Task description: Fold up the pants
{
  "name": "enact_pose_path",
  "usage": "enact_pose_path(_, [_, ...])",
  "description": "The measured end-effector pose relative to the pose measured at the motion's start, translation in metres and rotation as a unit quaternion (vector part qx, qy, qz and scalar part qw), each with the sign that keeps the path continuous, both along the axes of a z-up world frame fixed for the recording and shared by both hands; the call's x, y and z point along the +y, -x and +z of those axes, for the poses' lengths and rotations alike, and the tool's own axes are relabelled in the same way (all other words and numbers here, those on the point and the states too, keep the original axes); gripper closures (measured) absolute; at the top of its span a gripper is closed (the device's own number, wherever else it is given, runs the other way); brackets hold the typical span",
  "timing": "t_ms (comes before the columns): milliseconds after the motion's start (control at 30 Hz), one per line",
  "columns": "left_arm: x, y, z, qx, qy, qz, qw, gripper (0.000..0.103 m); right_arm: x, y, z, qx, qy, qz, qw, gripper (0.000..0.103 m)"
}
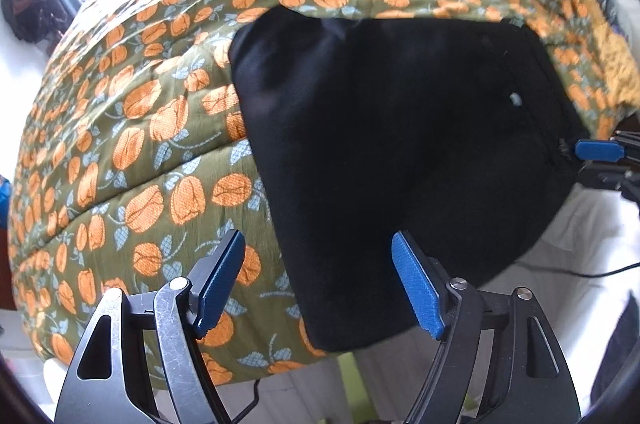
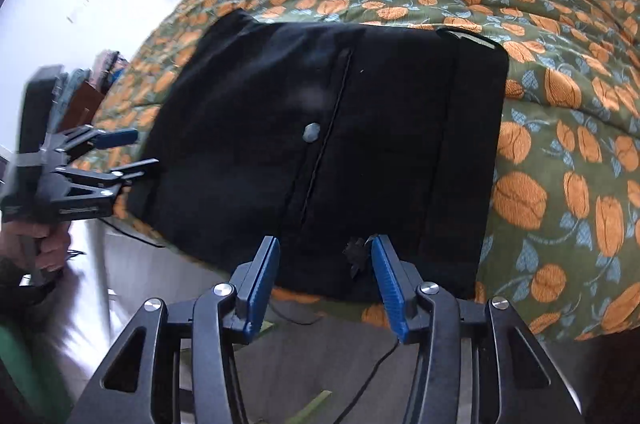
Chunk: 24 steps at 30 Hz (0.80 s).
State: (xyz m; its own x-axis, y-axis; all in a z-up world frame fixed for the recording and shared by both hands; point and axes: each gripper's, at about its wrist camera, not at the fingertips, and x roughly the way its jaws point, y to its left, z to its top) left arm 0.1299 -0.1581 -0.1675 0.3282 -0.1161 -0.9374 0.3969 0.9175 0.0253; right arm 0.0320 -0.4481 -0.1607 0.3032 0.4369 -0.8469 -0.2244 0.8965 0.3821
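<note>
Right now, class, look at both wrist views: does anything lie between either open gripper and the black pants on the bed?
Nothing visible does. The left gripper and right gripper both stand open at the near edge of the black pants, which lie flat on the floral bedspread. A cable runs along the floor below, outside either path.

Black pants; olive bedspread, orange flower print, blue-grey leaves; grey button.

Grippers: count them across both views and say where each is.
2. The left gripper is open at the black pants' left edge; the right gripper is open at their near edge, on the floral quilt.
</note>
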Motion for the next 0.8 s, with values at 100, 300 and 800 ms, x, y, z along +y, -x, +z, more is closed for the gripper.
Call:
enact_pose_path(100, [0.026,-0.007,0.006,0.005,0.043,0.028,0.9987,0.022,-0.032,0.005,0.018,-0.026,-0.010,-0.033,0.999,0.027])
enact_pose_path(300, [0.061,-0.041,-0.014,0.073,0.124,0.098,0.9847,0.021,-0.100,-0.023,-0.008,0.013,-0.116,-0.095,0.989,0.021])
enact_pose_path(800, [0.024,-0.044,-0.049,0.163,0.202,0.055,0.9641,0.051,-0.083,-0.058,-0.078,0.158,-0.208,-0.048,0.964,0.035])
